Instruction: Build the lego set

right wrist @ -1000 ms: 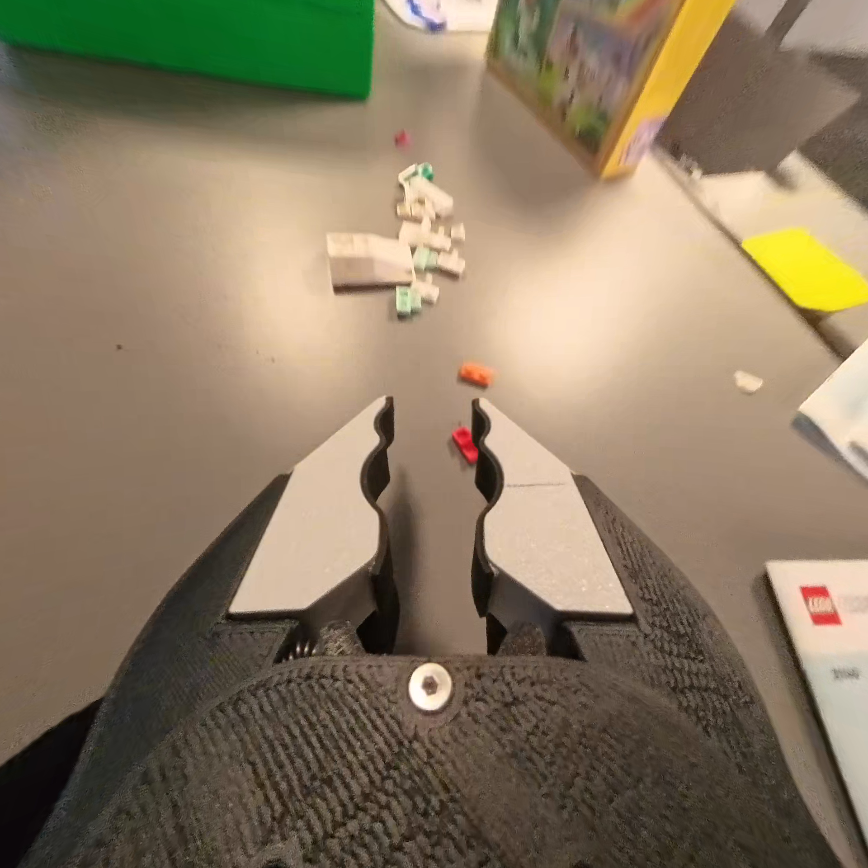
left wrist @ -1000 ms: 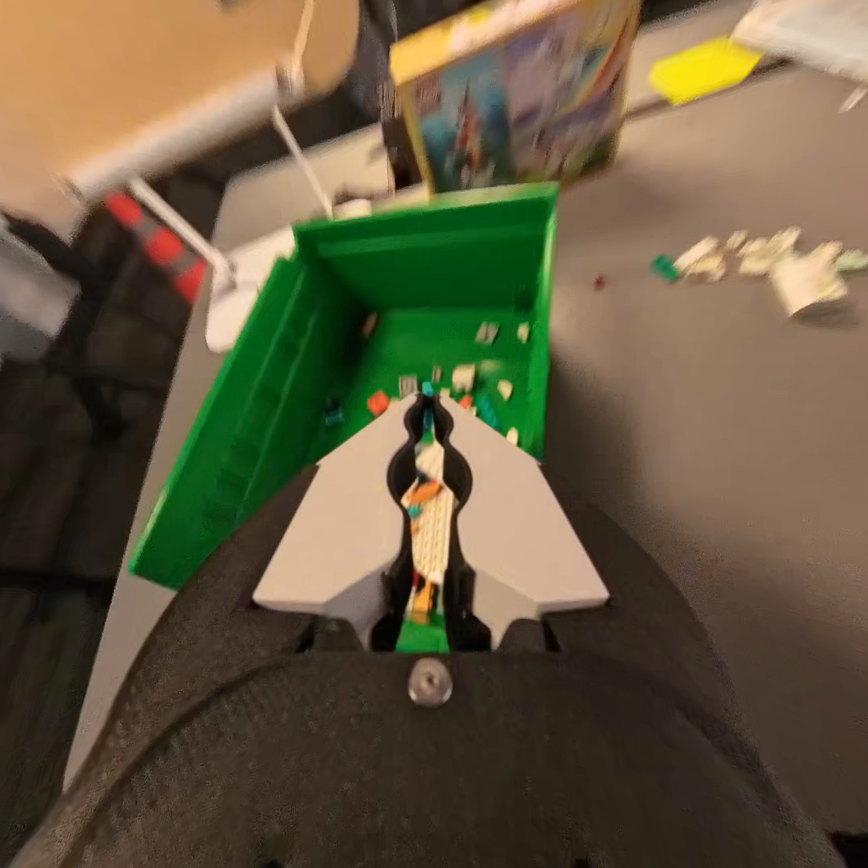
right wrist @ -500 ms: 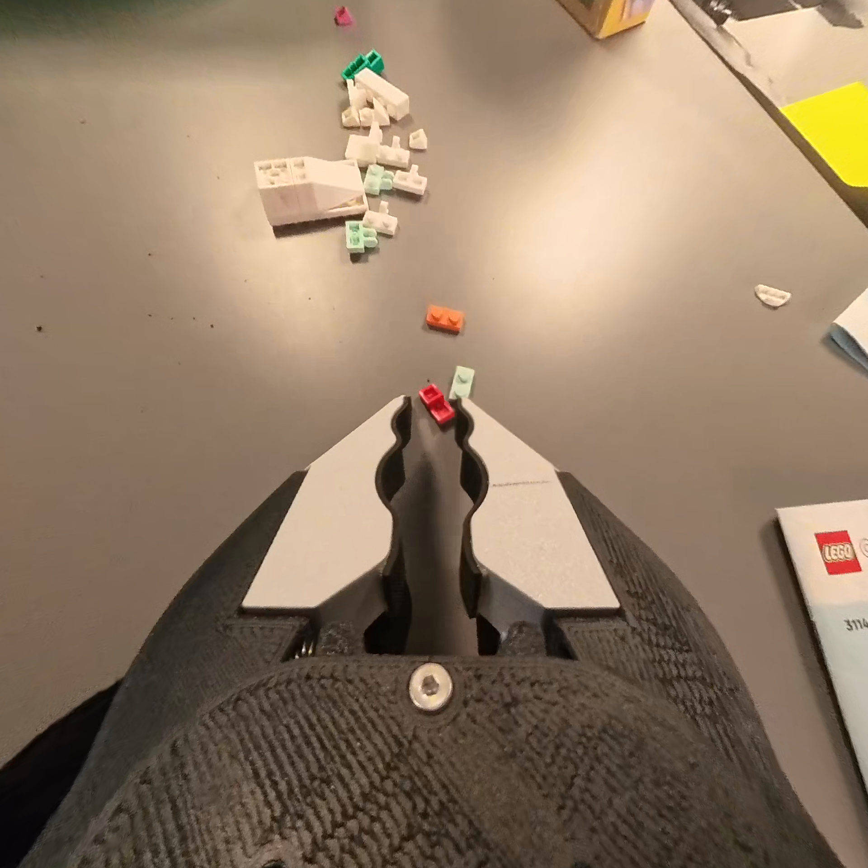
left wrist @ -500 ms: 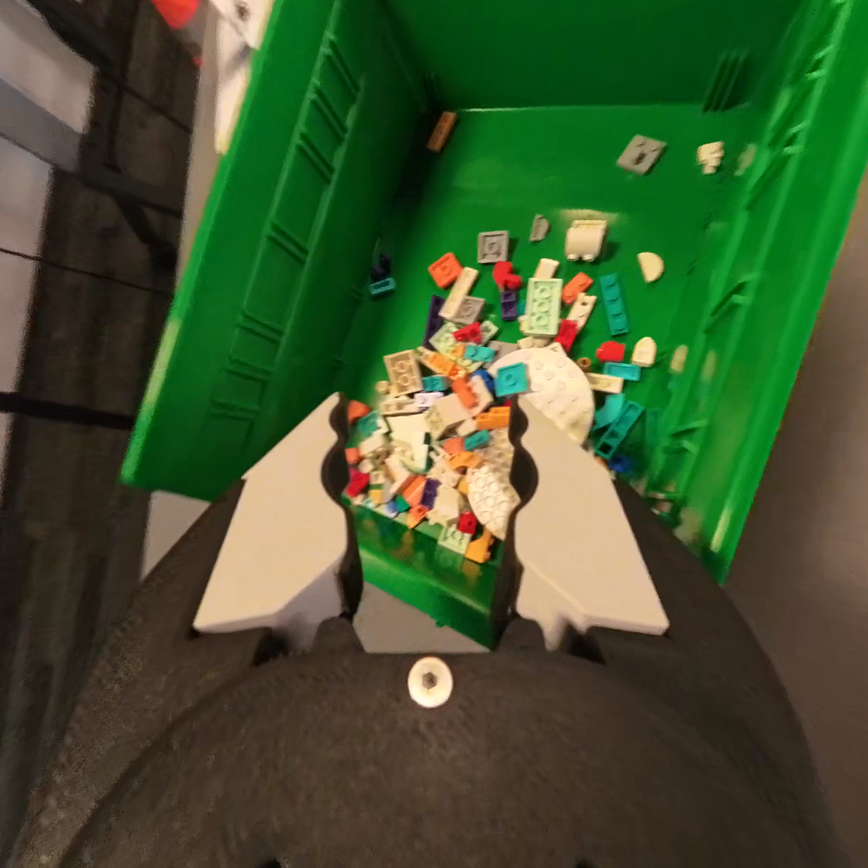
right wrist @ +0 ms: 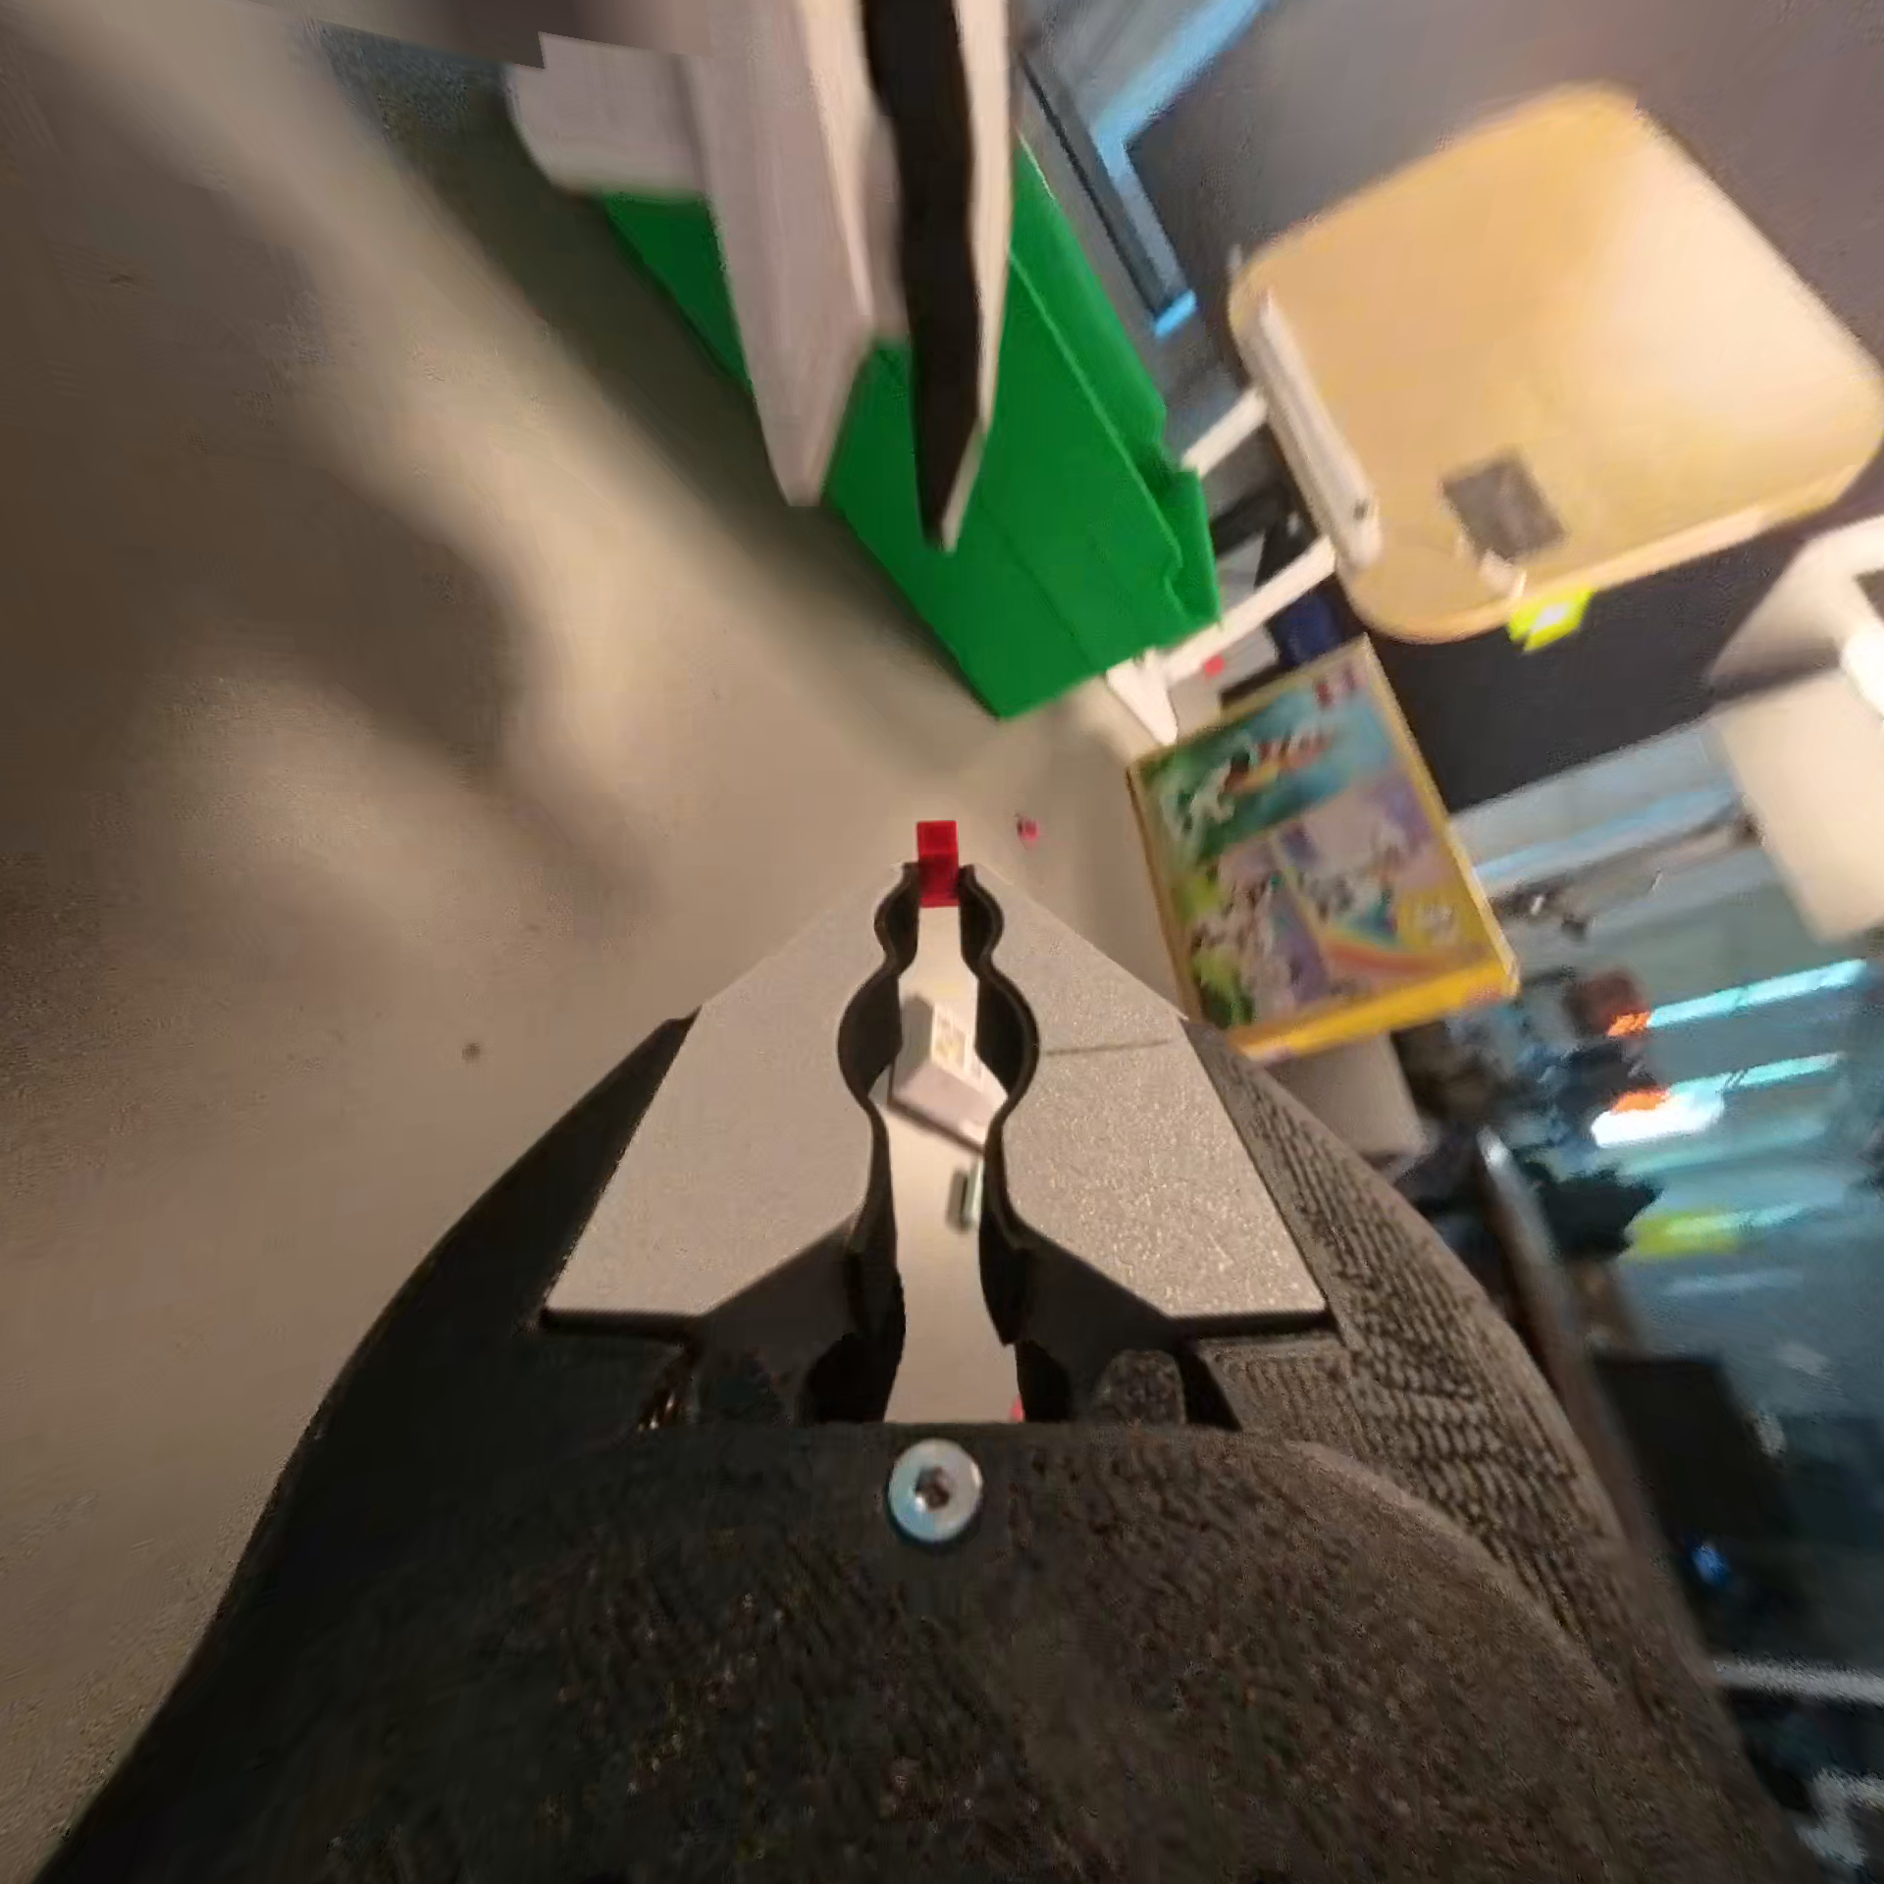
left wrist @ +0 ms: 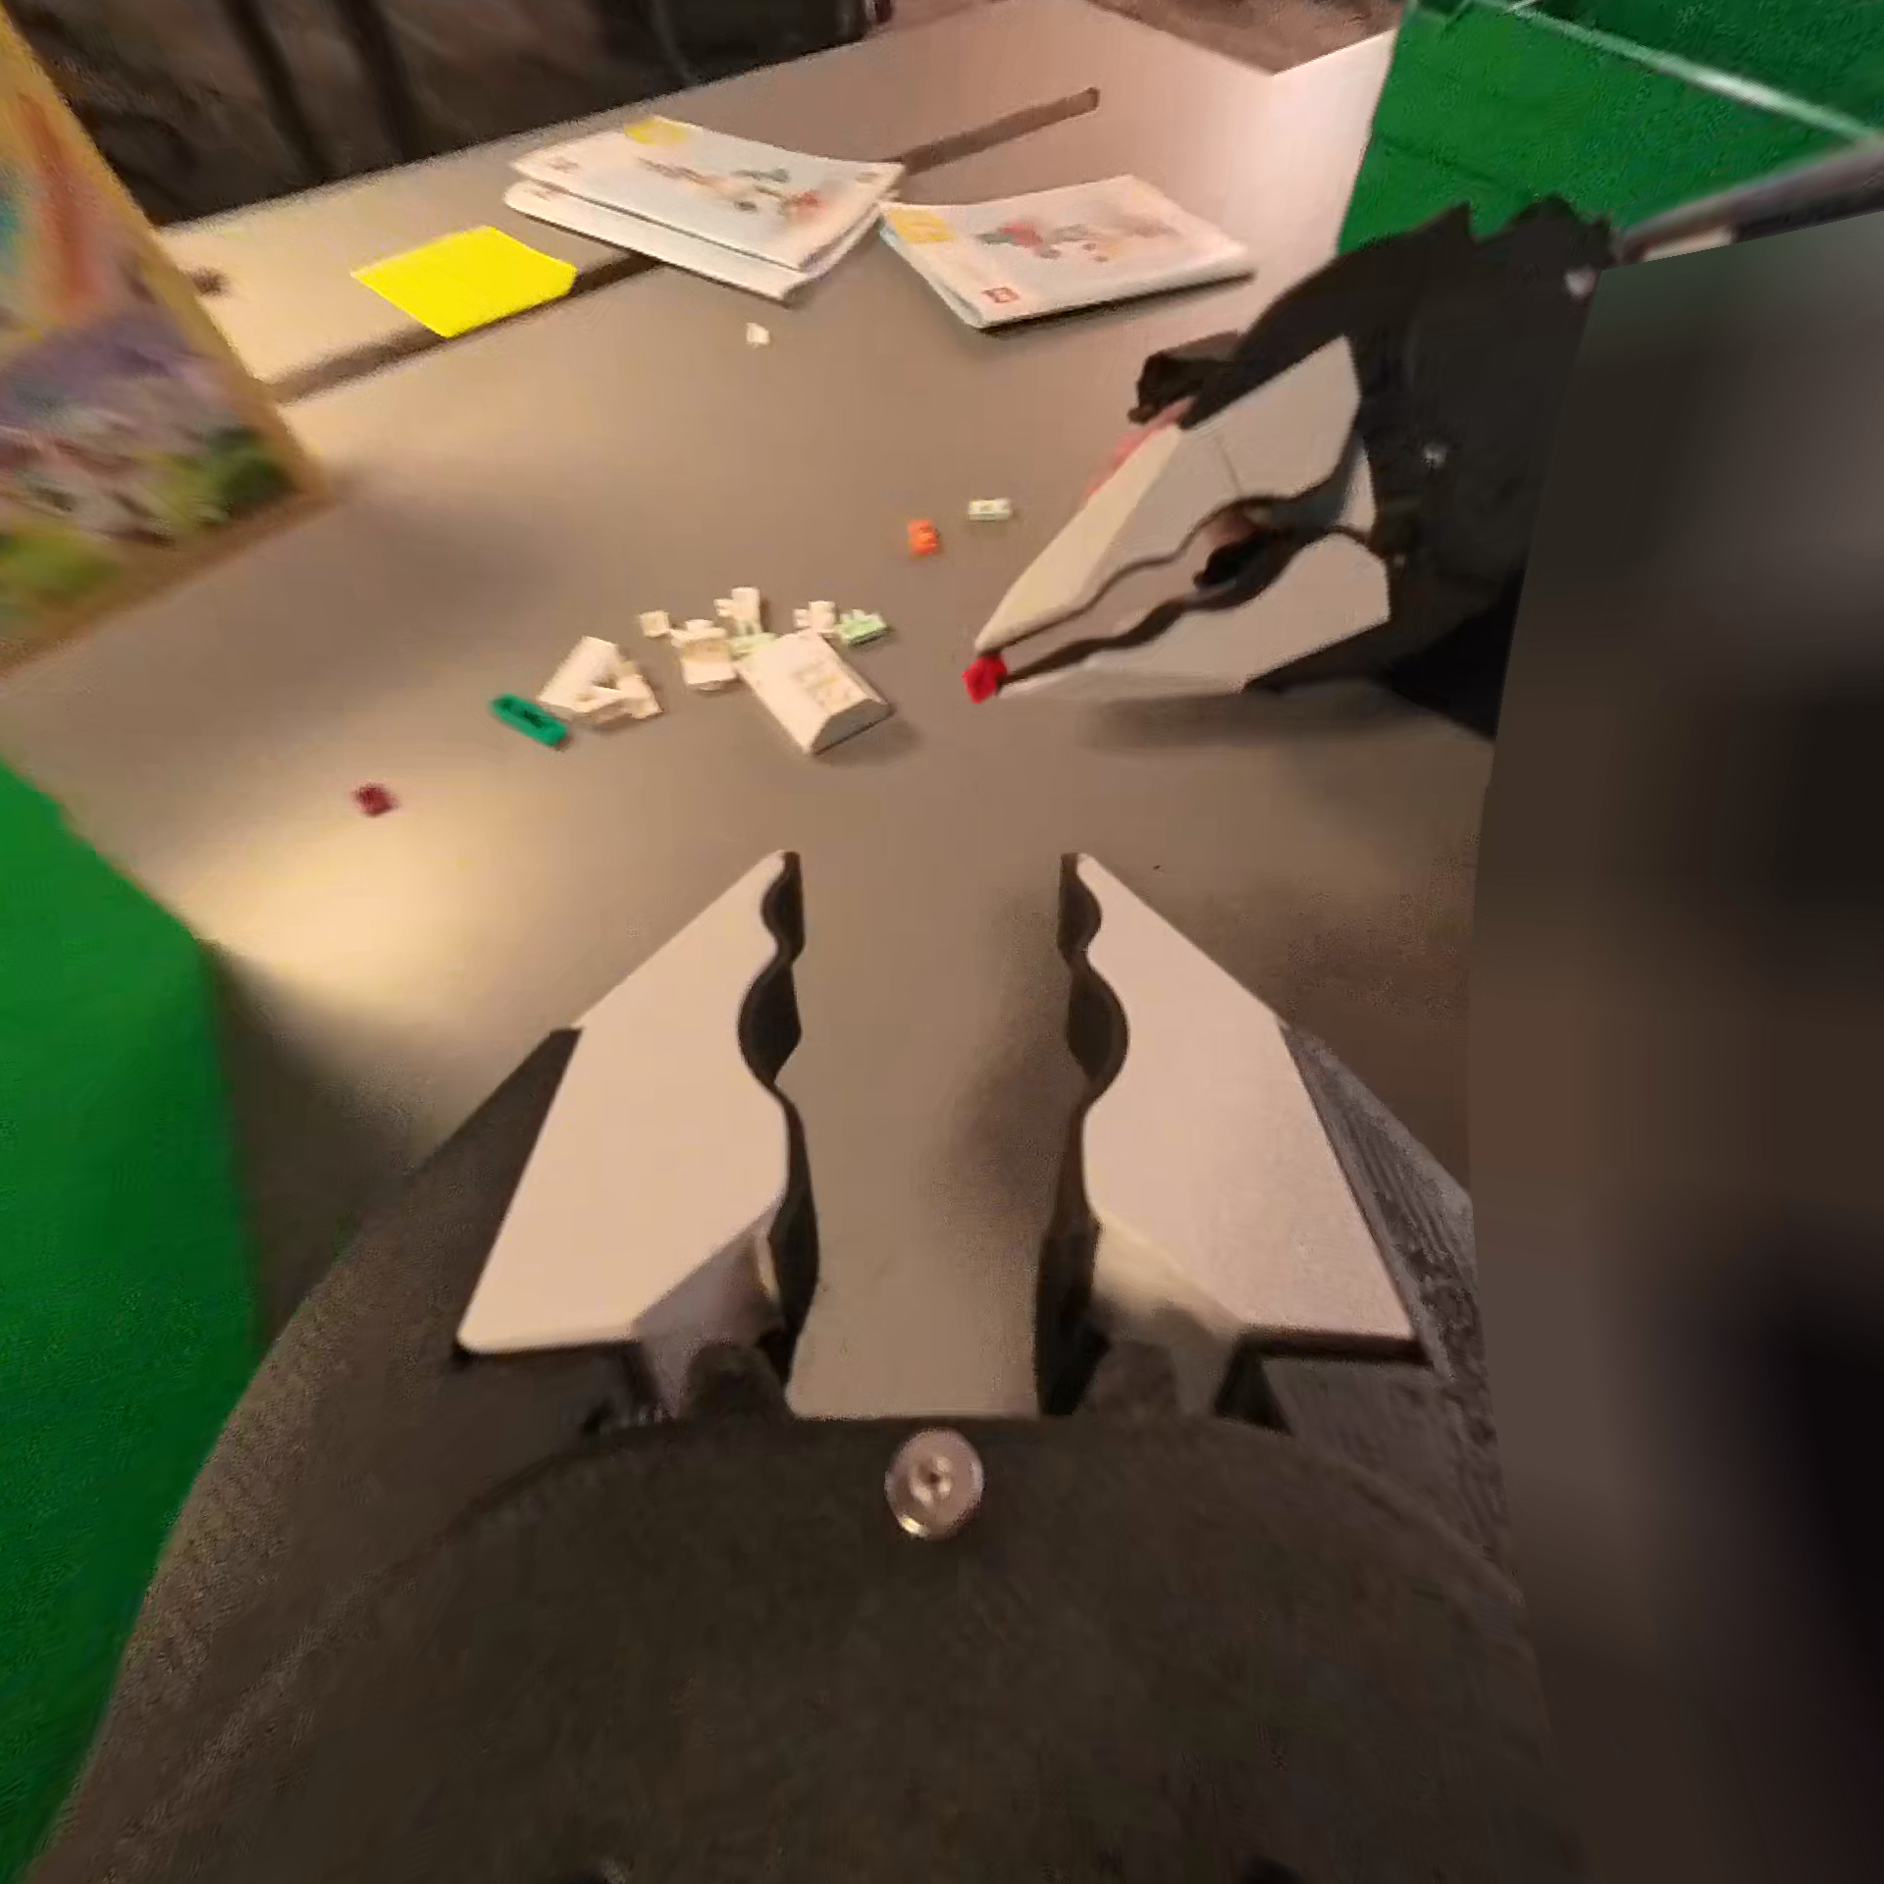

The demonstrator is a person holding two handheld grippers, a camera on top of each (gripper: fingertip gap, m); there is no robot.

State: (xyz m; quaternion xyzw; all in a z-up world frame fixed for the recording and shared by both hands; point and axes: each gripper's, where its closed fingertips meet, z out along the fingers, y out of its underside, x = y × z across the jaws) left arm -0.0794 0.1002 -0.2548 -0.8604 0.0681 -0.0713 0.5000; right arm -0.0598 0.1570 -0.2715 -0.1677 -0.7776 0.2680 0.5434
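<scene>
My right gripper [right wrist: 936,875] is shut on a small red brick [right wrist: 936,851] at its fingertips and holds it above the grey table. It also shows in the left wrist view [left wrist: 1004,668] at the right, with the red brick [left wrist: 984,677] at its tip. My left gripper [left wrist: 928,882] is open and empty over the bare table, short of a cluster of white and pale green bricks [left wrist: 714,663]. It also shows from the side at the top of the right wrist view [right wrist: 897,285]. A white sloped block [left wrist: 821,691] lies in the cluster.
A green bin [right wrist: 1030,530] stands on the table; its wall fills the left edge of the left wrist view [left wrist: 92,1172]. A picture box [right wrist: 1315,867], booklets [left wrist: 714,199], a yellow sheet [left wrist: 464,277], an orange brick [left wrist: 923,536], a green brick [left wrist: 528,720] and a dark red piece [left wrist: 373,799] lie around. The grippers' ends are close to 7 cm from one another. The white sloped block [left wrist: 821,691] is about 8 cm from my right fingertips. It turns up in the right wrist view [right wrist: 956,1038] as well.
My right gripper closed on the red brick and lifted it off the table, turning toward the green bin. My left gripper let go of its brick piece over the bin and swung to the table.
</scene>
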